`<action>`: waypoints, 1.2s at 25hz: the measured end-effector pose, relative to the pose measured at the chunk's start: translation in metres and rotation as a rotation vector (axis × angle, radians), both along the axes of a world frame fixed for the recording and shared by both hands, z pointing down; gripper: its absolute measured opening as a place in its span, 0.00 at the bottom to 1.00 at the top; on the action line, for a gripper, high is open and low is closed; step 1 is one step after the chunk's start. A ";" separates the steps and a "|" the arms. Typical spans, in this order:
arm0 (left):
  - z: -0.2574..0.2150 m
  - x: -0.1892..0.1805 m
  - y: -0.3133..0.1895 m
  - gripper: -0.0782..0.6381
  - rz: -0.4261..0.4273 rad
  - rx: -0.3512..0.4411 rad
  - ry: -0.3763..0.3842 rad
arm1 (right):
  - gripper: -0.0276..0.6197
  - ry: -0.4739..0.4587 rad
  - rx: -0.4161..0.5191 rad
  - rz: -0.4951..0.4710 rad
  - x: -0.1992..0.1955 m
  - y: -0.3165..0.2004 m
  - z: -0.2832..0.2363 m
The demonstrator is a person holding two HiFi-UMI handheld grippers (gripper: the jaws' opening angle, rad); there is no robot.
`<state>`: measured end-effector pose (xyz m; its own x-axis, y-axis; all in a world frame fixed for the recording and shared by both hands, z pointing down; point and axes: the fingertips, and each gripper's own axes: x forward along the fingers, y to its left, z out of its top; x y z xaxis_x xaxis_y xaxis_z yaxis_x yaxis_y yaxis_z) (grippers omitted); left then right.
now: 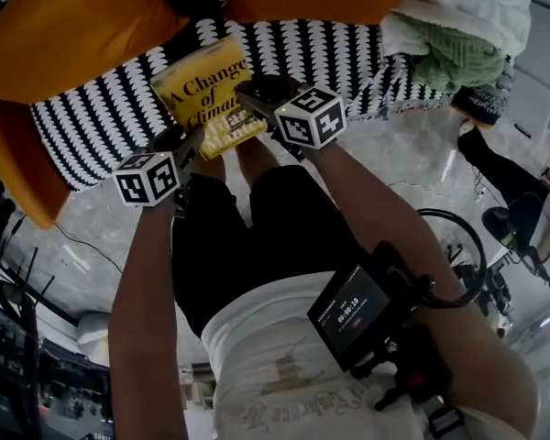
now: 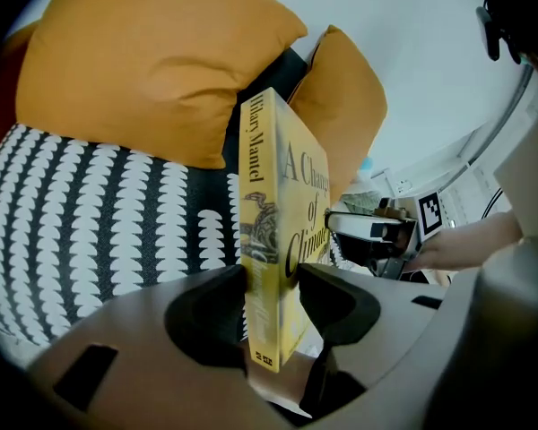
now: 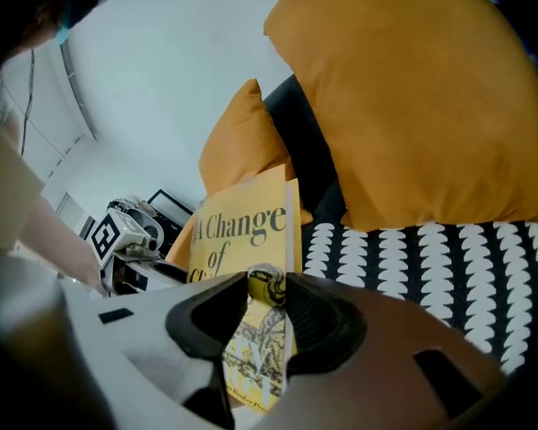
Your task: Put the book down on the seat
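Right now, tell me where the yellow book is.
In the head view, the yellow book is upper centre, held by the left gripper and right gripper over the patterned seat, just in front of the orange cushions.

One yellow book [image 1: 197,81], two claws [image 2: 273,285] [image 3: 267,298], two orange cushions [image 2: 152,70] [image 2: 345,115], one patterned seat [image 1: 101,122].

Looked like a living-room corner, half rigged as a recording space. Home side: seat [image 1: 101,126] in a black-and-white patterned cover, orange cushions [image 1: 73,35], heap of soft fabrics [image 1: 458,26]. Rig side: cables [image 1: 460,236] across the pale stone floor [image 1: 403,163], dark electronic gear [image 1: 9,365] at the edge.
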<state>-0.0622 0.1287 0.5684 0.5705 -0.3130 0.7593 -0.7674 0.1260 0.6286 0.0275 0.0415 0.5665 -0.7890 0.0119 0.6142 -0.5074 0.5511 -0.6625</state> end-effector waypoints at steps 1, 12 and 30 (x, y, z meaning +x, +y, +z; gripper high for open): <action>0.007 -0.002 -0.001 0.39 0.004 -0.010 0.005 | 0.27 0.004 -0.008 0.005 -0.002 0.000 0.007; 0.057 -0.006 -0.022 0.39 0.045 -0.077 0.009 | 0.26 0.060 -0.058 0.067 -0.001 -0.017 0.058; 0.111 -0.012 -0.018 0.40 0.115 -0.173 -0.089 | 0.22 0.222 -0.108 0.075 0.003 -0.006 0.110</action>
